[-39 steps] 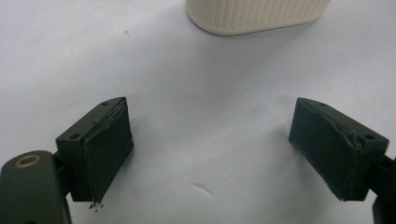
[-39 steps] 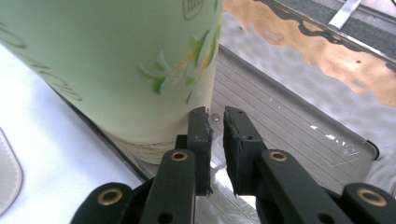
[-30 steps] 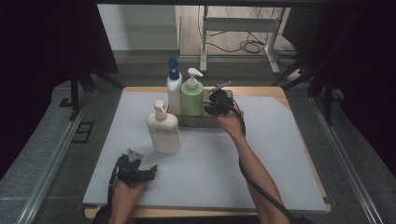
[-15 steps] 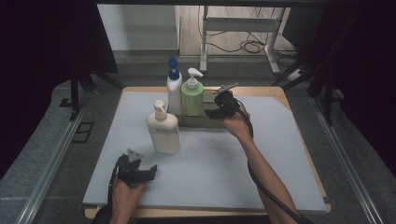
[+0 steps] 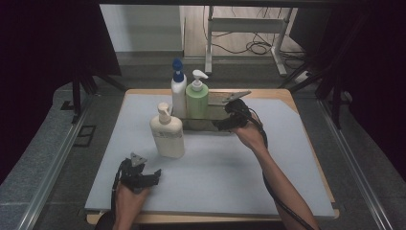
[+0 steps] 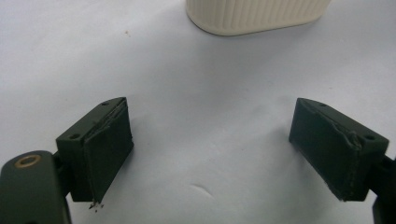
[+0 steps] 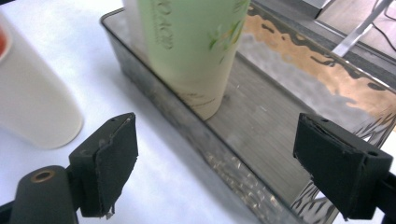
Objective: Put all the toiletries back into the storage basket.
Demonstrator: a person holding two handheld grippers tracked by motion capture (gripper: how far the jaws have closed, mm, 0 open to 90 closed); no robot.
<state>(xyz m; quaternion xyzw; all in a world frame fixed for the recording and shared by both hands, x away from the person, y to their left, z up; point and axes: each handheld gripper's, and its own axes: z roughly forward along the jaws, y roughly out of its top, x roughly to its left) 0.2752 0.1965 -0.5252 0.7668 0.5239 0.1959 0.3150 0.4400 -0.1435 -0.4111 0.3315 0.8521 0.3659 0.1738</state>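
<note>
A green pump bottle (image 5: 197, 98) (image 7: 196, 51) stands upright in a clear shallow tray (image 5: 225, 98) (image 7: 280, 121) at the back of the table. A white bottle with a blue pump (image 5: 178, 91) stands against its left side. A cream pump bottle (image 5: 167, 134) (image 7: 32, 107) (image 6: 257, 16) stands on the mat in front. My right gripper (image 5: 221, 124) (image 7: 219, 163) hovers at the tray's near wall, right of the green bottle. Its jaws have just been opening and stand wide apart, touching nothing. My left gripper (image 5: 152, 176) (image 6: 224, 154) rests open on the mat near the front edge, empty.
A pale mat (image 5: 230, 172) covers the wooden table (image 5: 287, 96). The tray's right half holds nothing. The right gripper's cable (image 5: 282, 201) trails along the forearm. Beyond the table stand a metal desk frame (image 5: 249, 28) and floor cables.
The right gripper let go of the green bottle, opened its jaws and drew back toward me and slightly right. The bottle stays upright in the tray. The left hand kept still.
</note>
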